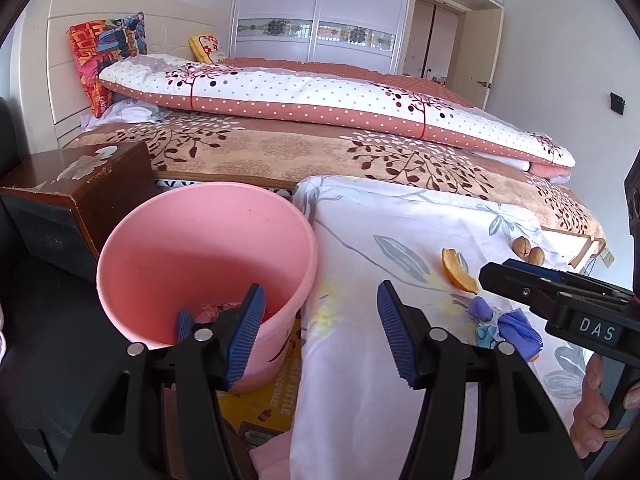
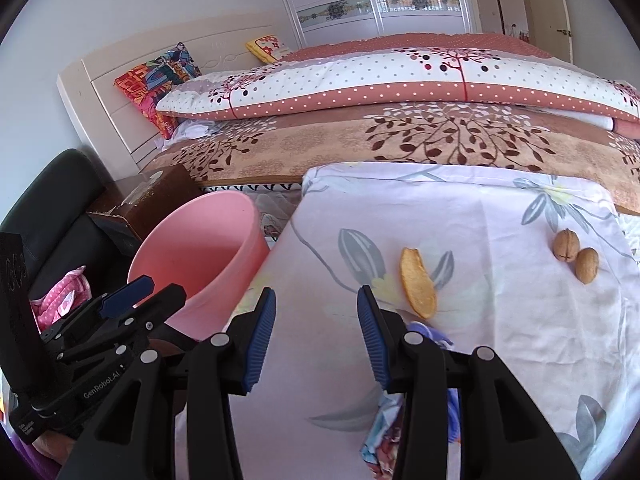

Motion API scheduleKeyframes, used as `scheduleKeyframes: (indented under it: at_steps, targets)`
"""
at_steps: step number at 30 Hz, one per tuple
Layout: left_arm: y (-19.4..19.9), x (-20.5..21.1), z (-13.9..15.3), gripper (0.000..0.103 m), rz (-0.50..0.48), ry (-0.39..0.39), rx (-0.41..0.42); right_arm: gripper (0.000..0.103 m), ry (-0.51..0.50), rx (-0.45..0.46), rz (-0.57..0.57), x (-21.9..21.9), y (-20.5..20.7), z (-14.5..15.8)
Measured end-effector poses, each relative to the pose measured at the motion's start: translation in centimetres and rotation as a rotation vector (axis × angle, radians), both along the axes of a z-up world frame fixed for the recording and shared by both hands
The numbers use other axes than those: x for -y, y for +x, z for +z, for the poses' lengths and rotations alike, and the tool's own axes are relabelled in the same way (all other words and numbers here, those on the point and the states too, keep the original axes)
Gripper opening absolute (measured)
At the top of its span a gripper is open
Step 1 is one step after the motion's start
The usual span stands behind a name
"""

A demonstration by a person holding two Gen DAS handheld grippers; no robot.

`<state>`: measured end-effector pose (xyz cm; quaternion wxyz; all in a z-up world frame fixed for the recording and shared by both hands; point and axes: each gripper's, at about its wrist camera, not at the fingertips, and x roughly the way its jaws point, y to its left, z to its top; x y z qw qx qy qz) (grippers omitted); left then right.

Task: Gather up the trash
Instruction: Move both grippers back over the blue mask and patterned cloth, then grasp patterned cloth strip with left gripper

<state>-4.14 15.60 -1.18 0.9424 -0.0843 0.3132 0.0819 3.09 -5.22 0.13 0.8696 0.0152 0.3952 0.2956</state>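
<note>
Left wrist view: left gripper (image 1: pixel 320 332) spread wide, empty, straddling the rim of pink bin (image 1: pixel 208 256) at left. Orange peel (image 1: pixel 458 272), two walnuts (image 1: pixel 529 251) and blue wrapper (image 1: pixel 506 322) lie on floral cloth (image 1: pixel 380 248).

Right wrist view: right gripper (image 2: pixel 316 338) spread, empty, over the cloth; peel just right of it, walnuts far right, wrapper partly hidden under its right finger.

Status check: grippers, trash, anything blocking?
Left gripper open, empty. Right gripper open, empty. Orange peel, blue wrapper, two walnuts on sheet; pink bin left. Nothing blocking.
</note>
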Motion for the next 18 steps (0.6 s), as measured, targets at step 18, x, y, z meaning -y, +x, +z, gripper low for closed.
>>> scheduleKeyframes:
  at_steps: [18]
  targets:
    - [1.3, 6.9, -2.0, 0.044, -0.295, -0.066, -0.087, 0.042, -0.049, -0.030, -0.172, 10.3, -0.9, -2.6]
